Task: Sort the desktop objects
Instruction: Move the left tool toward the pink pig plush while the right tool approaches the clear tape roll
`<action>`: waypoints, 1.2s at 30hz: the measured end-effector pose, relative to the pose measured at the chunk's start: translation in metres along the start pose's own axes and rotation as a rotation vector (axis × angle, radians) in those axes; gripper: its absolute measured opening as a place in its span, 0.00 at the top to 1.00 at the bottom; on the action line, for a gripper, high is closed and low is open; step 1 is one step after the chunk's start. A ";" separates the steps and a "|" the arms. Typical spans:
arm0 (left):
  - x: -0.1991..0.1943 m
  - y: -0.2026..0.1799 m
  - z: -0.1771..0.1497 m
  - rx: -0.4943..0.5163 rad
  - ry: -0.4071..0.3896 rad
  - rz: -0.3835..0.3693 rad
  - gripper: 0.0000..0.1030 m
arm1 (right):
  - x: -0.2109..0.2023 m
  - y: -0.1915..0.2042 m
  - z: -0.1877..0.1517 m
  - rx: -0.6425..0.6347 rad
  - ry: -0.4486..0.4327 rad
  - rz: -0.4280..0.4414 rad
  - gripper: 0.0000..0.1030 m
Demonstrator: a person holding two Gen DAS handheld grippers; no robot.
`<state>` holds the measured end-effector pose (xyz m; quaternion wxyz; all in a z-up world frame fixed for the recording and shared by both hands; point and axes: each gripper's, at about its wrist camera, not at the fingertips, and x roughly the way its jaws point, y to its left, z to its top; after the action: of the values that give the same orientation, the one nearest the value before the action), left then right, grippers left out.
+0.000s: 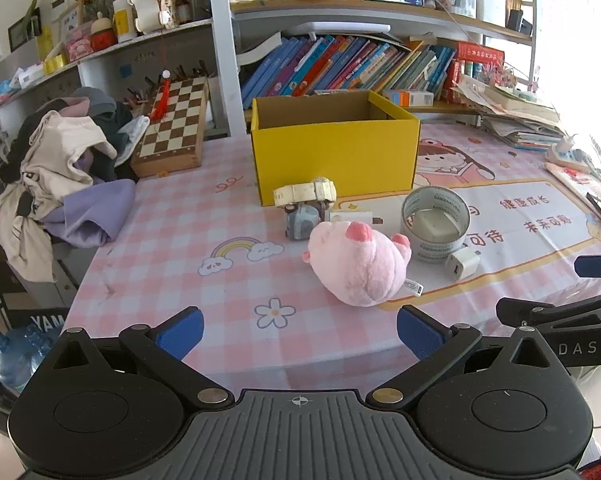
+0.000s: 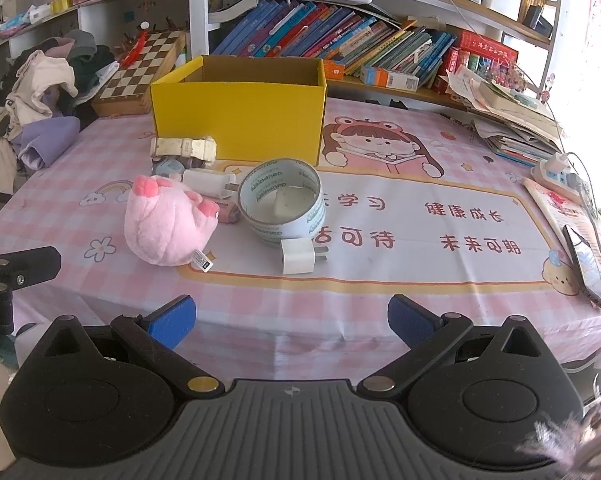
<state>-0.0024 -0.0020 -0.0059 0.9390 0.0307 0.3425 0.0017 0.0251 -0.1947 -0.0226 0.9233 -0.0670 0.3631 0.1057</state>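
1. The left gripper (image 1: 300,330) hangs over the near edge of the table, its blue fingers (image 1: 182,332) spread as wide as they go, with nothing between them and nothing touched.
2. The right gripper (image 2: 291,320) sits the same way over the near edge: blue fingers (image 2: 172,320) fully apart, empty, clear of every object.
3. The yellow box (image 2: 240,120) stands toward the far edge of the table, open at the top. What shows of its inside is bare brown cardboard; its floor is hidden.
4. The tape roll (image 2: 282,204) lies flat in front of the box, with a pale flat piece inside its ring.
5. A white charger (image 2: 298,256) lies just at the near side of the roll, touching or nearly so. A second white charger (image 2: 208,182) lies beside the roll toward the box.
6. The pink plush toy (image 2: 168,224) lies on its side to the left of the roll, feet up, its tag toward the near edge.
7. A cream watch (image 2: 182,146) lies against the front of the box, and a small blue-grey toy (image 1: 302,220) sits between it and the plush.
8. The table wears a pink checked tablecloth (image 2: 100,292) with a cartoon girl and Chinese characters.
9. A phone (image 2: 586,268) lies by the right edge, a chessboard (image 1: 172,128) and a heap of clothes (image 1: 60,168) at the far left corner.
10. Bookshelves (image 2: 340,40) crammed with books run along the far edge.
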 end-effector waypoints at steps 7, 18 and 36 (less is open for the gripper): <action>-0.001 0.000 0.000 0.000 0.002 -0.002 0.00 | -0.001 -0.002 0.001 0.003 0.000 -0.002 0.00; -0.002 -0.003 0.000 0.006 0.002 -0.004 0.00 | -0.002 -0.006 0.001 0.000 -0.003 0.001 0.00; -0.002 -0.008 0.002 0.017 0.002 -0.008 0.00 | -0.003 -0.005 0.001 -0.004 -0.011 -0.001 0.00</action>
<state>-0.0030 -0.0102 -0.0039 0.9384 0.0374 0.3435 -0.0048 0.0247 -0.1997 -0.0194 0.9253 -0.0685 0.3576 0.1062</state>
